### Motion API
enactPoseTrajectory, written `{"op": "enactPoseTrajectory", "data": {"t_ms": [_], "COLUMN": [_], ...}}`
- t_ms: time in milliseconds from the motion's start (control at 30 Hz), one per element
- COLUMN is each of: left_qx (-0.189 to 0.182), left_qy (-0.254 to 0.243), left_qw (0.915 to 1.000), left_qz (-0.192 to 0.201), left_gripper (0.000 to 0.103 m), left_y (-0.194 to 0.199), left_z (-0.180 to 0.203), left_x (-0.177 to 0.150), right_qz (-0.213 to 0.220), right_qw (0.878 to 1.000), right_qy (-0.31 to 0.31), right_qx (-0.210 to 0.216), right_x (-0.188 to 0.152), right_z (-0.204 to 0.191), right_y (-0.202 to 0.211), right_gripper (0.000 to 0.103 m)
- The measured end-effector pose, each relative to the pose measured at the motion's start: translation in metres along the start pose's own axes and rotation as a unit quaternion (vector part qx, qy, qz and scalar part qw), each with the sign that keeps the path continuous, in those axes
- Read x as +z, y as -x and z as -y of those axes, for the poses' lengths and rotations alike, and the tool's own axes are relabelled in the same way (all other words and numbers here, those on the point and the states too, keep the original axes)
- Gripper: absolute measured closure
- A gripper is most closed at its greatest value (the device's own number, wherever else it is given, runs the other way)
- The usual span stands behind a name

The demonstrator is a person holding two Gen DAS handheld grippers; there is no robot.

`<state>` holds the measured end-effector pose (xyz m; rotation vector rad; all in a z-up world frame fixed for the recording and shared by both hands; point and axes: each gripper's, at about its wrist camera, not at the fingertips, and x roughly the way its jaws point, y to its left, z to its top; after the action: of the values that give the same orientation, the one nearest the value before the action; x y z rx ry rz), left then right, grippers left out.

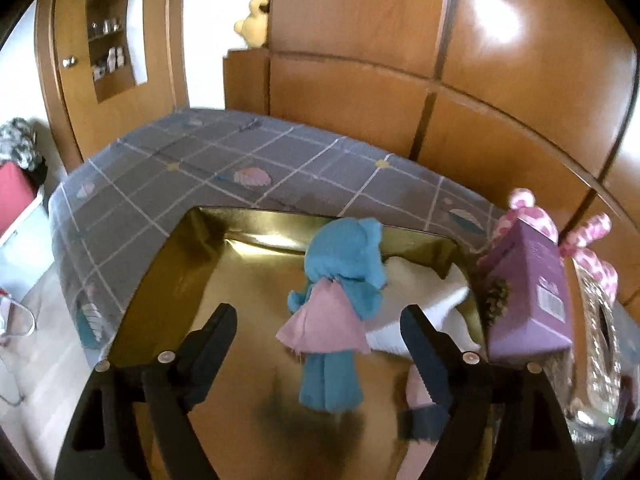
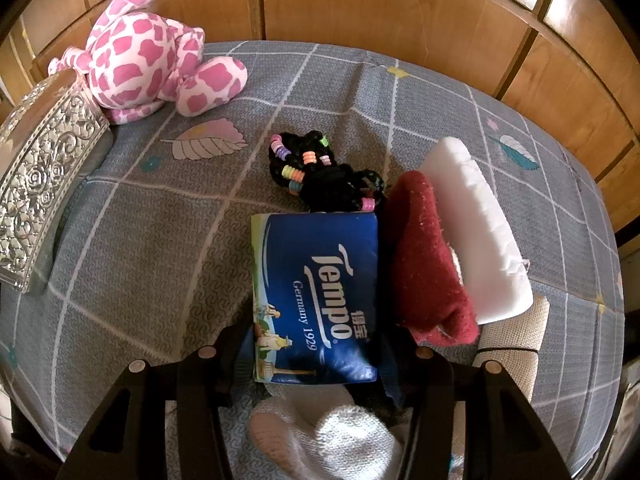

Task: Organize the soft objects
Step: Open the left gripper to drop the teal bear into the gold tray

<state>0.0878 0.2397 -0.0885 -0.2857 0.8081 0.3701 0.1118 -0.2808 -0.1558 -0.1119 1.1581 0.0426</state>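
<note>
A blue plush doll in a pink dress lies inside a shiny gold box, leaning on its far wall. A white soft piece lies beside it in the box. My left gripper hangs open above the box, its fingers on either side of the doll without touching it. In the right wrist view my right gripper is shut on a blue Tempo tissue pack just above the bed. Around the pack lie black hair ties with coloured beads, a dark red cloth, a white foam block and a white knitted sock.
A grey checked bedsheet covers the bed, with a wooden wardrobe behind. A pink-spotted plush sits next to a silver embossed box. A purple carton stands right of the gold box. A beige fabric piece lies under the foam block.
</note>
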Motion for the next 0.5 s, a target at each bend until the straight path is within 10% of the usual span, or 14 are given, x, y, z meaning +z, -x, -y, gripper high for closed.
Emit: {"op": "enactPoseTrajectory", "data": {"t_ms": [500], "left_qx": [-0.045], "left_qy": [-0.061], "left_qw": [0.9965], "left_qz": [0.035], "left_gripper": [0.014], "left_y": [0.058], "left_z": [0.025], "left_x": [-0.042], "right_qz": [0.024], "right_qw": [0.999], "right_qy": [-0.034], "right_qx": [0.0], "right_x": [-0.001], "right_z": [-0.015], "right_y": [0.015], "right_gripper": [0.051]}}
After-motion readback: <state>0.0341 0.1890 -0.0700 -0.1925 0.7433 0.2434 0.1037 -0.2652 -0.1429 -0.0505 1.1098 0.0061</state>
